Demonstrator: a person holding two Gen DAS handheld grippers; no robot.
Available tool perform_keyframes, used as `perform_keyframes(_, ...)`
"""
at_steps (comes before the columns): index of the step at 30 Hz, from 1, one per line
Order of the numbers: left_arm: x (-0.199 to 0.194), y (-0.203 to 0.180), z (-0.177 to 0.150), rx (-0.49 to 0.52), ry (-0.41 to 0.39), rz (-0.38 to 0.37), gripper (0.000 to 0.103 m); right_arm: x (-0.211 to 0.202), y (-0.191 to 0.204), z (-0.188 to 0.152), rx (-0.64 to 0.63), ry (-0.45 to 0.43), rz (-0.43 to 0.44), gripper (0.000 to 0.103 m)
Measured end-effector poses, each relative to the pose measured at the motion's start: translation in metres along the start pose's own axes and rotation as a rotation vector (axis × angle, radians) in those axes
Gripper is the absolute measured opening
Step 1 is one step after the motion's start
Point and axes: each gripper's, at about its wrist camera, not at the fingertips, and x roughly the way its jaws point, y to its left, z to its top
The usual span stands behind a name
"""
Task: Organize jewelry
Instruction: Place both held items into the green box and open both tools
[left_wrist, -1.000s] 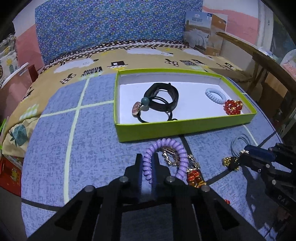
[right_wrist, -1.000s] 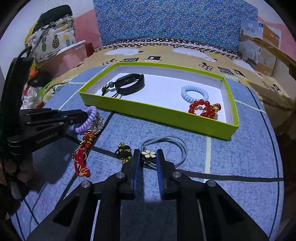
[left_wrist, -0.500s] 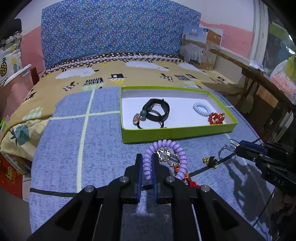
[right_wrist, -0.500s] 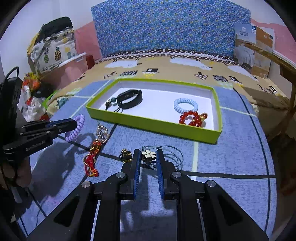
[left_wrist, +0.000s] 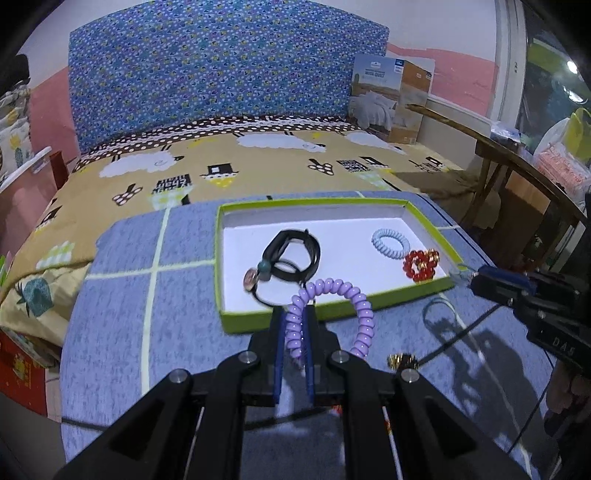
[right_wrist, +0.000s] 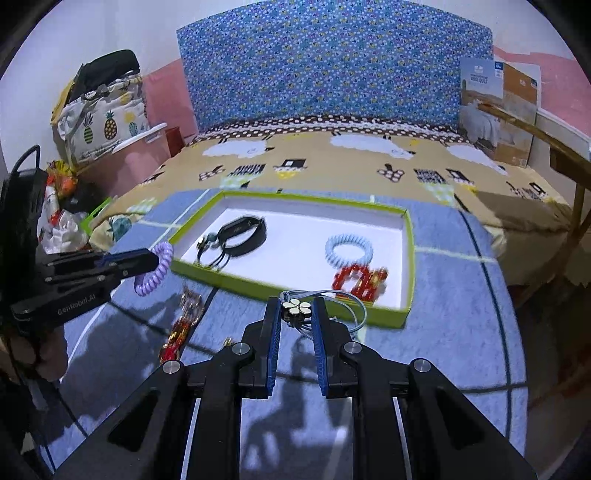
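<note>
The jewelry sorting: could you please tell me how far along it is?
Partly done. The green tray already holds a black band, pale blue coil and red beads. The left gripper holds a purple coil; the right gripper holds a flower-charm cord. A red-gold piece and gold charm remain on the cloth.

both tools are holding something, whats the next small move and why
Probably carry both forward over the green tray and release. The left tool grips the purple coil bracelet, the right tool the flower-charm cord, both short of the tray's near wall.
</note>
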Motion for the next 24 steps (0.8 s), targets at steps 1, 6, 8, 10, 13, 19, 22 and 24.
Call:
perform_keyframes(1,0.003,-0.002,0.004,0.004,-0.001,0.0,0.01,0.001,-0.003,0.005,0.003,-0.004,-0.003,0.017)
perform_keyframes(6,0.018,-0.012,0.024,0.029,-0.006,0.001,0.01,0.014,-0.023,0.033,0.031,-0.025,0.0,0.017)
perform_keyframes(8,0.025,-0.016,0.03,0.038,-0.007,-0.001,0.01,0.021,-0.027,0.042,0.028,-0.028,-0.003,0.017)
perform_keyframes(10,0.032,-0.021,0.035,0.05,-0.008,-0.004,0.01,0.031,-0.033,0.051,0.027,-0.028,-0.01,0.017)
perform_keyframes(13,0.047,-0.026,0.042,0.059,0.004,-0.006,0.01,0.05,-0.045,0.063,0.046,-0.018,-0.006,0.017)
perform_keyframes(19,0.08,-0.031,0.046,0.064,0.05,-0.006,0.01,0.088,-0.065,0.07,0.069,0.025,-0.022,0.017)
perform_keyframes(22,0.093,-0.032,0.045,0.062,0.071,-0.011,0.01,0.103,-0.072,0.068,0.075,0.045,-0.028,0.017)
perform_keyframes(24,0.099,-0.035,0.044,0.068,0.083,-0.014,0.01,0.114,-0.076,0.066,0.08,0.062,-0.036,0.017)
